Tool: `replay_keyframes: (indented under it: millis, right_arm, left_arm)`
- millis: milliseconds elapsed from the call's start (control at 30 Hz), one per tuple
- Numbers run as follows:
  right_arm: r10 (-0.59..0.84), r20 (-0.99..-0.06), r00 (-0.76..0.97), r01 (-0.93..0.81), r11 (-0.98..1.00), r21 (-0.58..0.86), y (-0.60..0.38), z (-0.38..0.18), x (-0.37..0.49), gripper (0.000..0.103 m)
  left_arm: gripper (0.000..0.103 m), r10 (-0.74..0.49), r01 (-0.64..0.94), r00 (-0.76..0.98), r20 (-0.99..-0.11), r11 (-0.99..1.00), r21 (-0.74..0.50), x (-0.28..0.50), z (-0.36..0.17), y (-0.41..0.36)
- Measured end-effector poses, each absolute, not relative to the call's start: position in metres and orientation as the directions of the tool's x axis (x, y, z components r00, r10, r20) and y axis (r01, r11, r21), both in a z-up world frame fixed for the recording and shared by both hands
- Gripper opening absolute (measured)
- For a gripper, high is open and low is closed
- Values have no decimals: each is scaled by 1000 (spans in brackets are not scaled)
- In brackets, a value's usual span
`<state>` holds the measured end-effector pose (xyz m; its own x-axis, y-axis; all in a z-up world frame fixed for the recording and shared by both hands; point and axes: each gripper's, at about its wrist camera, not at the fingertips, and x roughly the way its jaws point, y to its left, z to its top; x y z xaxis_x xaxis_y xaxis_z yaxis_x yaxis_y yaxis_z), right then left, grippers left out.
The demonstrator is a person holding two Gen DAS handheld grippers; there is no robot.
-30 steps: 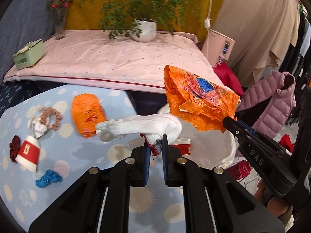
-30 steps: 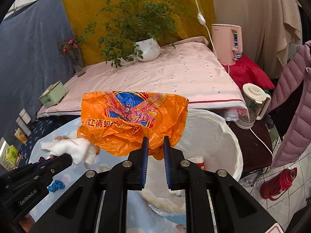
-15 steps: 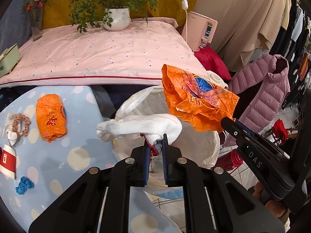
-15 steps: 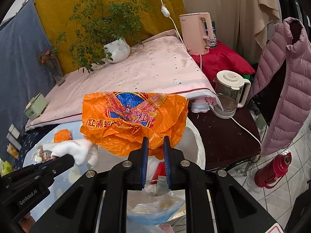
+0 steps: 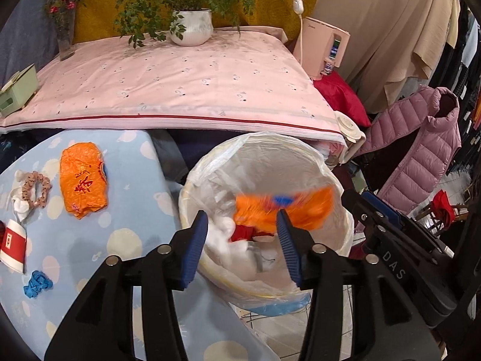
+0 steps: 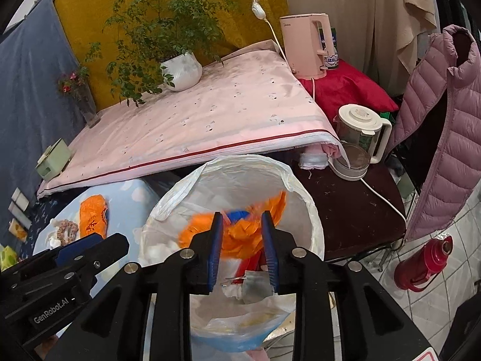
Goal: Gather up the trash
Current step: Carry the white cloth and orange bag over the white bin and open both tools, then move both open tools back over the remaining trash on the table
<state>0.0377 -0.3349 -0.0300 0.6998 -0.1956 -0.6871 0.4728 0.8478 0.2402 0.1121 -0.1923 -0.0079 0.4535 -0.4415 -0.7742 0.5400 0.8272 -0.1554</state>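
Both wrist views look down into trash bin.

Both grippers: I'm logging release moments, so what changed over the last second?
The left gripper opened and let go of the white cloth; the right gripper opened and released the orange bag. Both items are dropping into the lined bin. The second orange bag, paper cup and blue scrap stay put on the table.
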Motion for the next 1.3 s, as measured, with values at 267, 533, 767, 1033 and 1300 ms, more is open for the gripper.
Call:
replay_keyframes:
  millis: [267,533,767,1033,1300]
  right_arm:
    - [-193,-683,704,456,861,227,-322,-25,41,42]
    - [-176,-677,714,424,879,219,-302,-18,47,48]
    - [-134,-686,715,365,909,203,-270,-19,58,49]
    - [-86,-689,720,294,937,190,-233,-16,68,49]
    - [-39,-695,718,220,960,174,-193,-15,79,53]
  left_arm:
    - [49,-418,501,478,-773,852,-151,116,-7,-173]
    - [57,-393,455,511,-765,878,-148,116,-4,-147]
    - [57,-352,387,536,-767,910,-147,122,-7,-110]
    - [57,-305,301,559,-771,941,-155,128,-9,-67]
    - [57,-266,225,574,-774,960,-163,131,-12,-26]
